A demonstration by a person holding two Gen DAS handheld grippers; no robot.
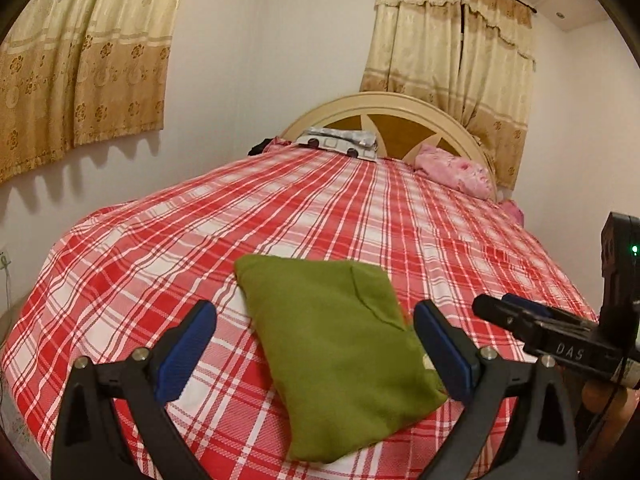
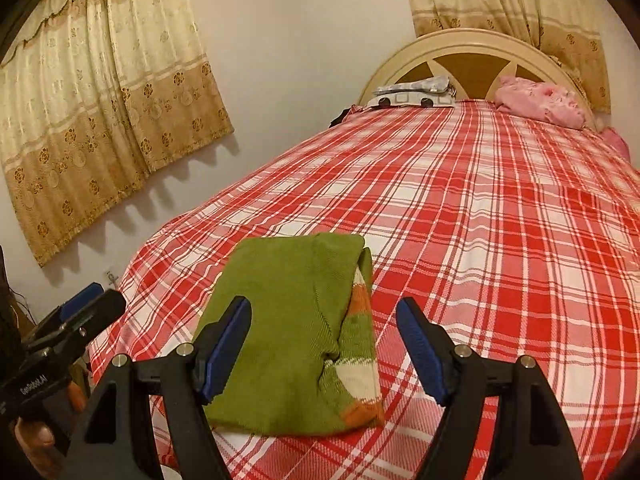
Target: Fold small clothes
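Hovering over one folded green sweater

Lying near the foot edge of the bed (image 1: 120, 264), one green knitted sweater (image 1: 332, 352) sits folded into a compact rectangle on the red-and-white plaid sheet, its orange-and-cream striped part tucked along one side, visible from the right wrist view. Both tools hang above it with nothing in them: the left gripper (image 1: 316, 344) has its jaws spread wide on either side of the bundle without touching it, and the right gripper (image 2: 324, 344) likewise stands open and empty. That placement suggests the folding of this piece is finished.

Counted: one sweater, two grippers, two curtains (image 1: 80, 64) on the walls. At the headboard (image 1: 384, 120) edge lie one grey patterned pillow (image 1: 340, 142) and one pink bundle (image 1: 456, 172).
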